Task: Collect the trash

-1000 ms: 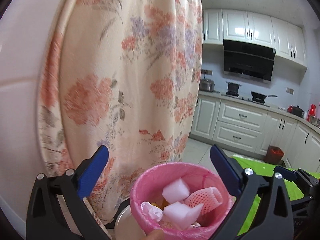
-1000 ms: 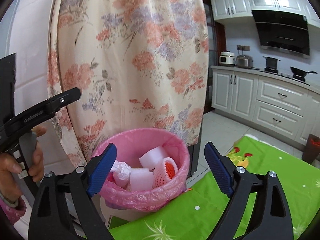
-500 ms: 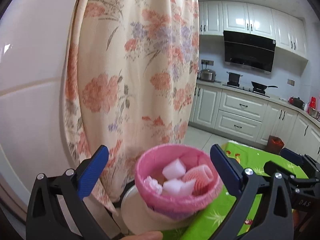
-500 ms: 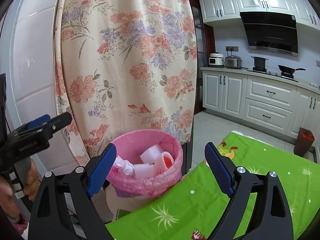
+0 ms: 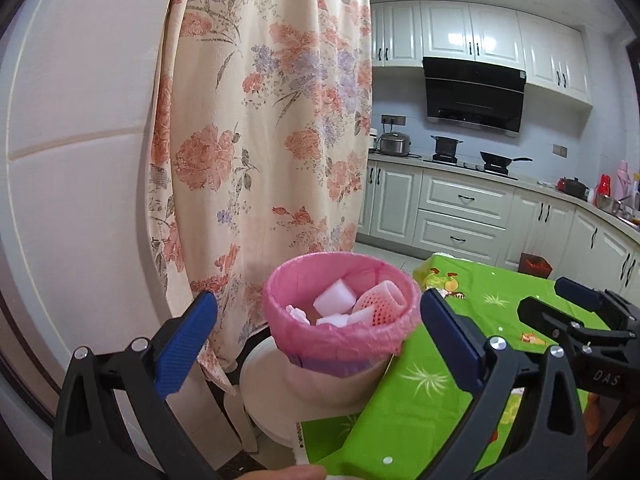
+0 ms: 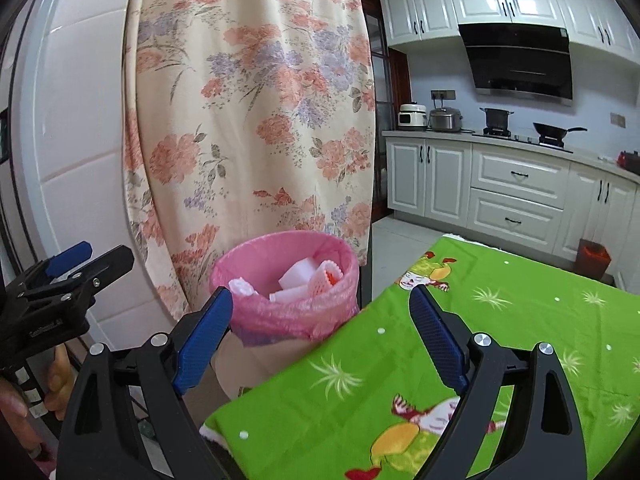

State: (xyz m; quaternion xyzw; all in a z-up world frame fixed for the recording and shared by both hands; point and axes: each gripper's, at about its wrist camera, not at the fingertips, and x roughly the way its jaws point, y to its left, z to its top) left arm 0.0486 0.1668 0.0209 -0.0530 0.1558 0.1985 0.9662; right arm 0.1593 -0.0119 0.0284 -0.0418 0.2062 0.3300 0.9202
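Observation:
A small bin with a pink liner (image 5: 340, 336) (image 6: 288, 316) stands on a white stool (image 5: 272, 400) beside the table's near corner. It holds white foam blocks (image 5: 334, 300) (image 6: 294, 278), a pink foam net (image 5: 380, 302) and crumpled white paper (image 6: 240, 287). My left gripper (image 5: 320, 344) is open and empty, held back from the bin. My right gripper (image 6: 320, 336) is open and empty, also back from the bin. The right gripper shows in the left wrist view (image 5: 576, 312), and the left gripper in the right wrist view (image 6: 68, 272).
A green patterned tablecloth (image 6: 500, 340) (image 5: 440, 380) covers the table at right. A floral curtain (image 5: 260, 140) hangs behind the bin, next to a white wall. Kitchen cabinets (image 6: 516, 196) and a small red bin (image 5: 534, 266) are far behind.
Both grippers have pulled back and up from the bin, which now looks smaller and farther. Both stay open and empty.

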